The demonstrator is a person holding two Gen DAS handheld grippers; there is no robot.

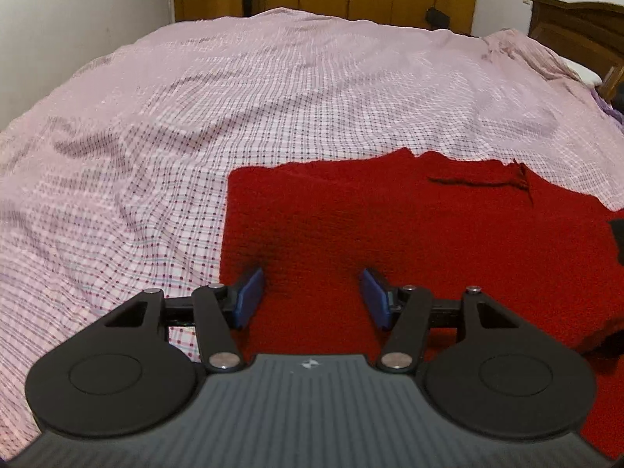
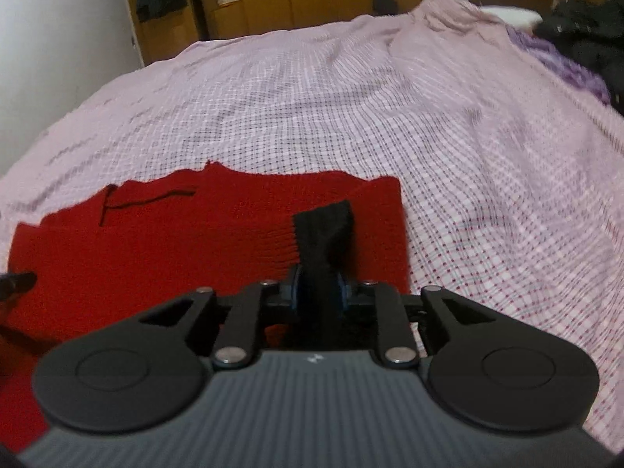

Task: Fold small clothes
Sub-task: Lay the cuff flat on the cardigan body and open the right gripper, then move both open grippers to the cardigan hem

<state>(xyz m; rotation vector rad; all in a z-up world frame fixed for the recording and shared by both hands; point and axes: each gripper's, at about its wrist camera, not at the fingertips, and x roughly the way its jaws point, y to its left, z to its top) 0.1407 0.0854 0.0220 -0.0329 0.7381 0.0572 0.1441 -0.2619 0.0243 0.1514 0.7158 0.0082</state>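
A black knitted garment (image 2: 323, 234) is clamped between the blue pads of the right gripper (image 2: 318, 290), its free end standing up toward 12 o'clock above a red cloth (image 2: 156, 249) that is spread on the checked pink bedsheet (image 2: 351, 109). The left gripper (image 1: 311, 298) is held released over the same red cloth (image 1: 390, 218), its pads apart with nothing between them, and the sheet (image 1: 195, 117) is seen from 9 to 12 o'clock.
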